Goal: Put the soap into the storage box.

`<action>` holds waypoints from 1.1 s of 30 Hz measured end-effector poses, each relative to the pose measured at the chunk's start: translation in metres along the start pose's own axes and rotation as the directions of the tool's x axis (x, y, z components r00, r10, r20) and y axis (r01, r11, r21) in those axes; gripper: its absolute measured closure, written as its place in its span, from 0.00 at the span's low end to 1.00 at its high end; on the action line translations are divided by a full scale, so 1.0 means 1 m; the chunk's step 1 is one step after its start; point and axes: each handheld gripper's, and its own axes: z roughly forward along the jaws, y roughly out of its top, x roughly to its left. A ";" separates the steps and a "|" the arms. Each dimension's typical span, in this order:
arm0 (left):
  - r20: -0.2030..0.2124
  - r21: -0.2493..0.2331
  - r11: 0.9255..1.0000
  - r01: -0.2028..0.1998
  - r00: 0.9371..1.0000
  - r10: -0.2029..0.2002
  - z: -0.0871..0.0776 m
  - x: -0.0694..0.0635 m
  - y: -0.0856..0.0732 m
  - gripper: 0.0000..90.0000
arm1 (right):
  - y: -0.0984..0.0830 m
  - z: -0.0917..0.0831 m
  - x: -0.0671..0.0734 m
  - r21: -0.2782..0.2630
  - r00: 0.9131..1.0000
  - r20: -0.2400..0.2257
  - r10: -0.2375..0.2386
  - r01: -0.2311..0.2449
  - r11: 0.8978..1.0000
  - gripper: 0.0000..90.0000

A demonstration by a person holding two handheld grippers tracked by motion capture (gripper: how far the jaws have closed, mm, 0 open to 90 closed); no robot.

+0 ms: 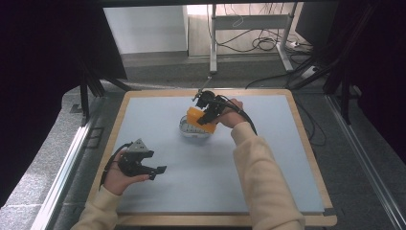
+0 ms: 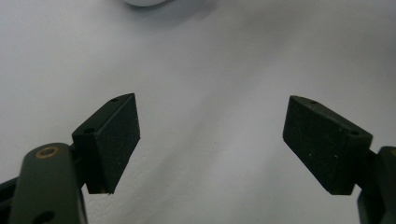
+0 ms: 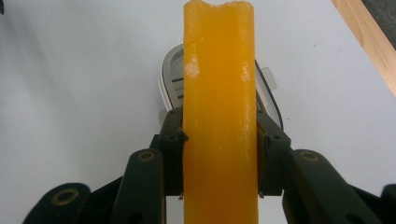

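Two black jaws of the right gripper (image 3: 219, 154) are pressing from both sides on an orange slab (image 3: 218, 116), which is standing edge-on between them and rising past a white round container (image 3: 169, 79) lying just behind it. In the high view that right gripper (image 1: 209, 115) is holding the orange slab (image 1: 197, 116) over the white round container (image 1: 193, 128), near the far middle of the pale blue table (image 1: 268, 143). The left gripper (image 2: 210, 144) is hovering with its jaws spread wide apart over bare table surface, gripping nothing, and in the high view the left gripper (image 1: 155, 171) is sitting near the table's front left, well apart from the container.
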 end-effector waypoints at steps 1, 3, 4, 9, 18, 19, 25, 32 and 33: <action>0.000 0.000 1.000 0.000 1.000 0.000 0.000 0.000 0.000 0.21 | 0.001 0.001 -0.001 -0.006 1.000 -0.003 0.003 -0.003 1.000 0.69; 0.000 -0.001 1.000 0.000 1.000 0.000 0.000 0.000 0.000 0.21 | 0.002 0.001 -0.002 -0.010 1.000 -0.006 0.002 -0.002 1.000 0.69; 0.001 -0.002 1.000 0.000 1.000 0.000 0.000 0.000 0.000 0.21 | 0.003 0.002 -0.002 -0.010 1.000 -0.007 0.000 -0.001 1.000 0.69; 0.001 -0.002 1.000 0.000 1.000 0.000 0.000 0.000 0.000 0.21 | 0.006 0.005 -0.006 -0.016 1.000 -0.011 -0.008 0.008 1.000 0.69; -0.005 -0.005 1.000 0.000 1.000 0.000 0.000 0.001 0.000 0.21 | 0.009 0.013 -0.012 -0.002 1.000 -0.016 -0.026 0.026 1.000 0.69; -0.003 -0.002 1.000 0.000 1.000 0.000 0.001 0.001 0.000 0.21 | 0.011 0.015 -0.013 -0.001 0.999 -0.022 -0.029 0.029 1.000 0.69; -0.001 0.002 1.000 -0.004 1.000 0.004 0.002 0.000 0.000 0.21 | 0.015 0.022 -0.015 0.010 0.998 -0.034 -0.047 0.048 0.999 0.69; 0.000 0.002 1.000 -0.005 1.000 0.005 0.002 0.000 0.000 0.21 | 0.017 0.034 -0.018 0.029 0.996 -0.057 -0.069 0.070 0.997 0.69; -0.001 0.003 1.000 -0.005 1.000 0.005 0.002 0.000 0.000 0.21 | 0.017 0.035 -0.019 0.025 0.995 -0.064 -0.073 0.075 0.997 0.69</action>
